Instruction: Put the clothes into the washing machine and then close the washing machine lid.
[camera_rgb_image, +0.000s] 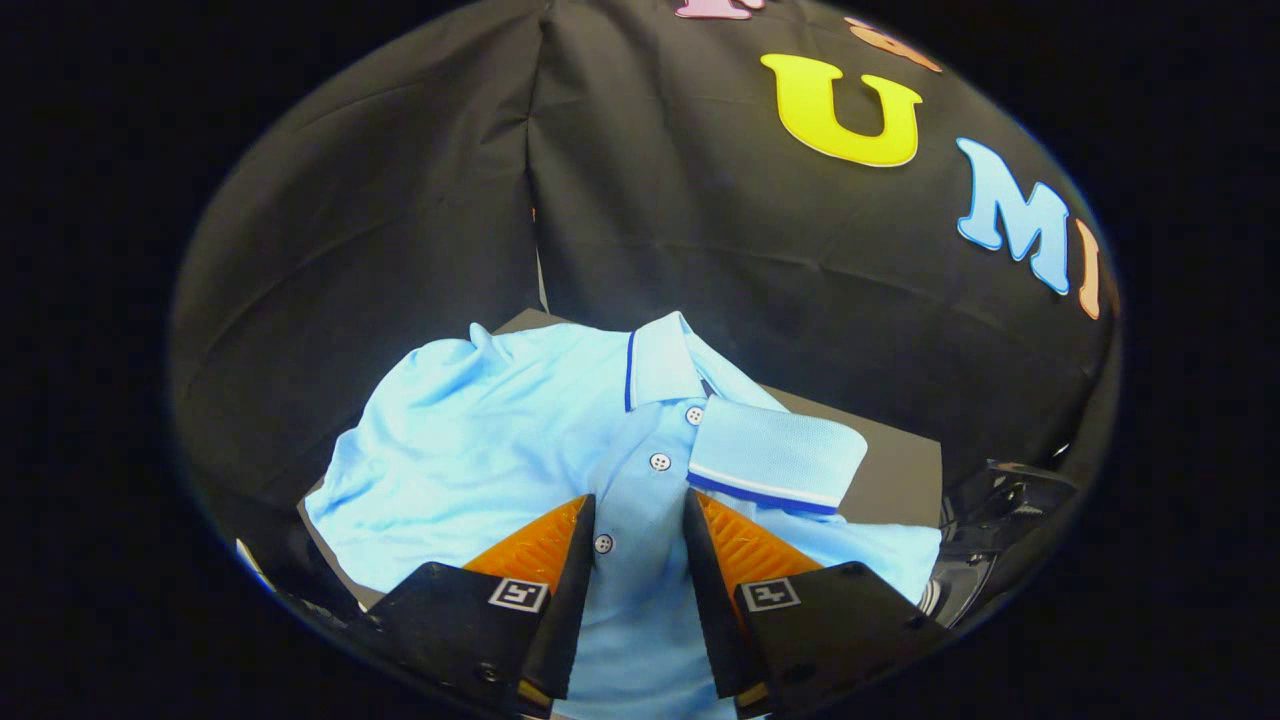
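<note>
Booth interior, seen along the claw (640, 510). Dark grey table (900, 470) carrying a light blue polo shirt (480, 450), spread out and rumpled, covering most of the surface ahead of and to both sides of the fingers. Black cloth wall (400, 220) rising directly behind the table, with a vertical fold or seam beyond the left finger. Claw parted to a moderate gap, gripping nothing; button placket of the shirt running between the two fingers, one button (603, 543) lying in the gap close to the left finger, two more just ahead of the tips. Collar (775, 455) with dark and white edging folded over just beyond the right fingertip. Contact between fingers and fabric impossible to judge. Dark, glossy object (1000, 510) to the right of the table, cut off and too indistinct to identify. Near edge of the shirt hidden beneath the claw body.
</note>
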